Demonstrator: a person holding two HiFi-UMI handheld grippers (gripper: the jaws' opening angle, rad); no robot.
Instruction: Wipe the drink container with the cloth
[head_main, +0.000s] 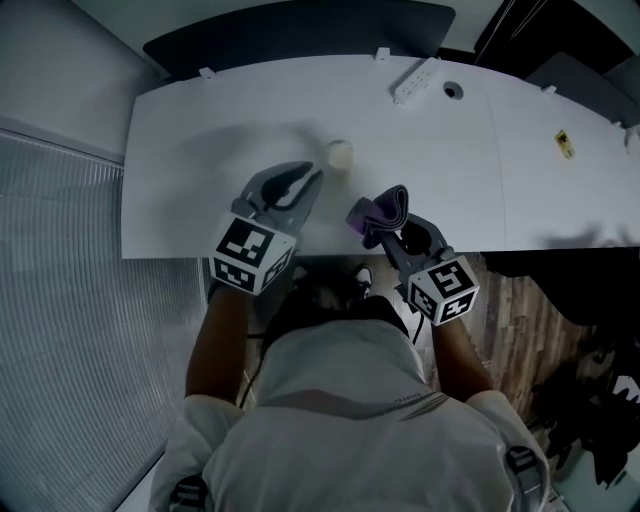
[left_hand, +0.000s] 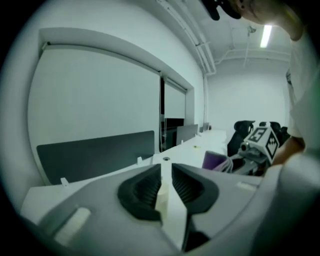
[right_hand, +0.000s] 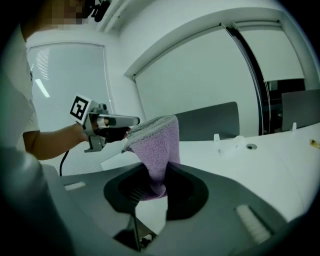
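Observation:
A small cream drink container stands upright on the white table, left of the middle. My left gripper lies just in front of it and points at it. In the left gripper view the container shows as a cream strip in the narrow gap of the gripper, whose pads are apart and do not press on it. My right gripper is shut on a purple cloth near the table's front edge, right of the container. In the right gripper view the cloth rises from the jaws of the gripper and folds over.
A white power strip and a round cable hole sit at the table's back right. A small yellow item lies far right. A dark partition lines the back edge. Wooden floor shows below the front edge.

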